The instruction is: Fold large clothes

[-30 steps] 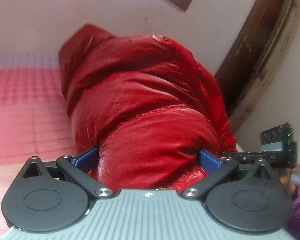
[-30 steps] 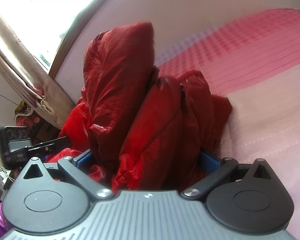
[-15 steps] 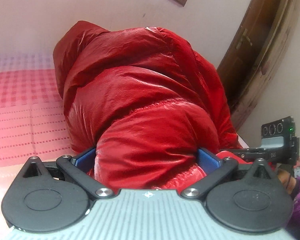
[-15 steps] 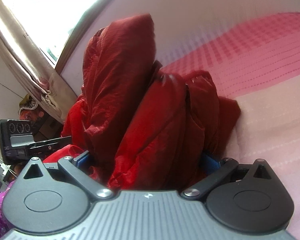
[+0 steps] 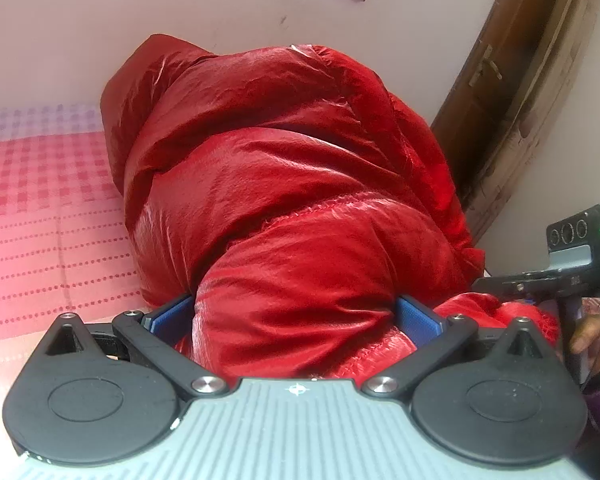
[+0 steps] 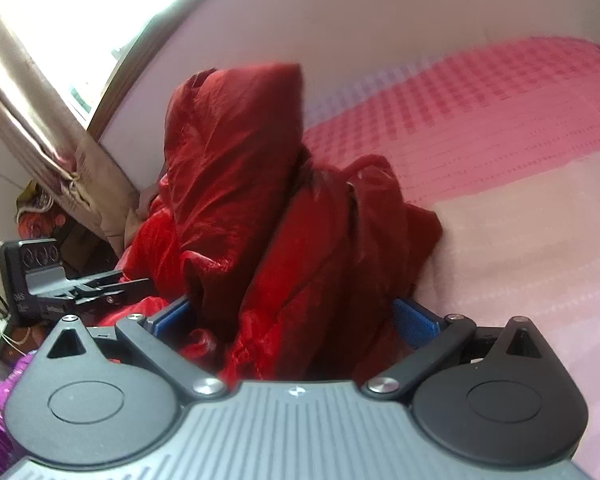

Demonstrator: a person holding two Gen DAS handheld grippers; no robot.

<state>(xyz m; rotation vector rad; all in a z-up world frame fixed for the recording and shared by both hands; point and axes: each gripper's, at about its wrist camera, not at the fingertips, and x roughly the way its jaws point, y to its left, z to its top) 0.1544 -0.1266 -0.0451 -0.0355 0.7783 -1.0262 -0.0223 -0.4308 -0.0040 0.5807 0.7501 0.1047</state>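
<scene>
A shiny red puffy jacket [image 5: 284,184] is bunched up on a pink checked bedspread [image 5: 40,208]. My left gripper [image 5: 294,314] has its blue pads [image 5: 170,316] pressed on either side of a thick fold of the jacket. My right gripper [image 6: 296,316] likewise has its blue pads [image 6: 416,320] around a bunch of the jacket [image 6: 284,216], whose hood end stands up. Each gripper shows at the edge of the other's view, the right gripper [image 5: 572,256] and the left gripper [image 6: 60,284].
A wooden door frame [image 5: 512,92] stands at the right in the left wrist view. A window with a beige curtain [image 6: 48,128] is at the left in the right wrist view. The pale wall [image 6: 340,20] runs behind the bed [image 6: 520,240].
Both grippers have lowered slightly with the jacket still held; the jacket sits a little lower and further out in both views. The grip has not changed.
</scene>
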